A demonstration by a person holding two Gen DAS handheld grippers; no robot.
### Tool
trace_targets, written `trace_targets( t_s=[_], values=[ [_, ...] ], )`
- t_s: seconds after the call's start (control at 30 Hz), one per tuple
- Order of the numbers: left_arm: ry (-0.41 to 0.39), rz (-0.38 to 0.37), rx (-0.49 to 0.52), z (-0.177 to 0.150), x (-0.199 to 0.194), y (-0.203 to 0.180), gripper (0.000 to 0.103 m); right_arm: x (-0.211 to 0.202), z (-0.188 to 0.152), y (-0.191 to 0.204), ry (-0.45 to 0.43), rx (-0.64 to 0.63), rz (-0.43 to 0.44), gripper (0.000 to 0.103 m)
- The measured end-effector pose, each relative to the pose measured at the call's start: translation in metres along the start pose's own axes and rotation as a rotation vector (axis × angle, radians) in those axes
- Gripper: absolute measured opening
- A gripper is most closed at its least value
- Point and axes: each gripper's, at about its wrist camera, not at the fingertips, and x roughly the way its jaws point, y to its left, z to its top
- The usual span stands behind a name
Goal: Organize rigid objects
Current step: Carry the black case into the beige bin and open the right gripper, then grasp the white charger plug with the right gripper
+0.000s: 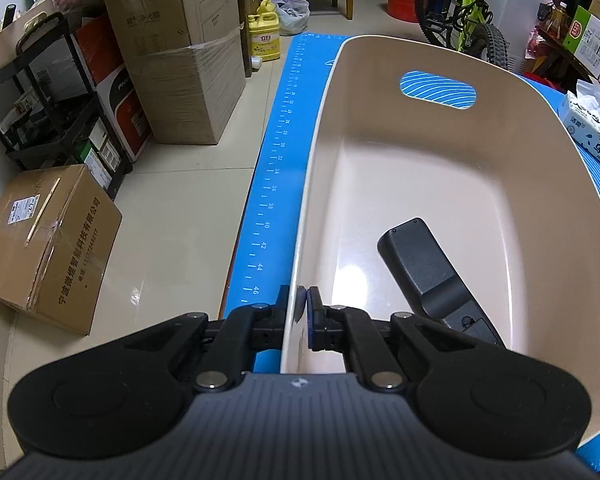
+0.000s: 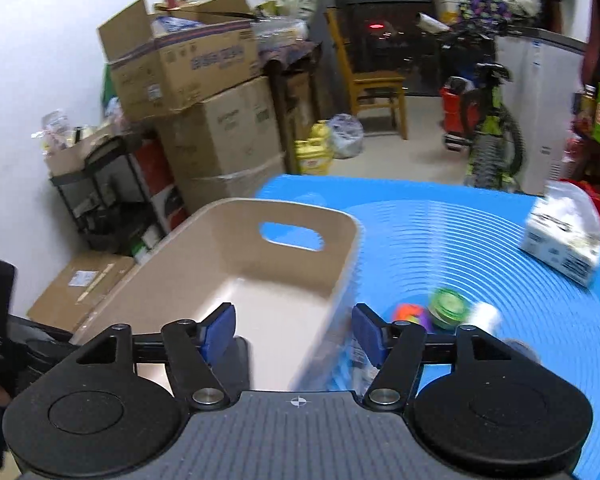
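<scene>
A beige plastic bin (image 1: 452, 168) with a handle slot stands on the blue mat (image 1: 284, 152). My left gripper (image 1: 302, 304) is shut on the bin's near left wall, one pad each side. A black remote (image 1: 428, 276) lies on the bin floor to the right of the gripper. In the right wrist view my right gripper (image 2: 294, 330) is open and empty above the bin's near right wall (image 2: 220, 256). Just right of the bin on the mat (image 2: 500, 264) lie a green round object (image 2: 450, 308), an orange and purple piece (image 2: 410, 314) and a white piece (image 2: 486, 314), all blurred.
A tissue pack (image 1: 594, 128) (image 2: 564, 240) sits on the mat's right side. The mat's left edge drops to the floor, where cardboard boxes (image 1: 48, 248), a black rack (image 1: 52, 92) and a yellow jug (image 1: 265, 30) stand. A bicycle (image 1: 466, 8) and chair (image 2: 374, 80) are behind.
</scene>
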Motion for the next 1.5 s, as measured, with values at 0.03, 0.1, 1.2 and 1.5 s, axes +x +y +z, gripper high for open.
trace_targets(
  t_s=[0.03, 0.1, 1.2, 1.5],
  values=[
    [0.0, 0.0, 0.0, 0.0, 0.0, 0.0, 0.009, 0.0, -0.004, -0.006, 0.007, 0.007, -0.014, 0.073],
    [-0.001, -0.001, -0.002, 0.0, 0.0, 0.0, 0.009, 0.0, -0.013, -0.018, 0.027, 0.024, -0.048, 0.073],
    [-0.004, -0.004, -0.014, -0.001, -0.002, 0.003, 0.009, 0.067, -0.091, -0.04, 0.314, -0.012, -0.152, 0.042],
    [-0.004, -0.004, -0.015, -0.002, -0.001, 0.002, 0.009, 0.042, -0.066, -0.04, 0.168, 0.001, -0.179, 0.042]
  ],
)
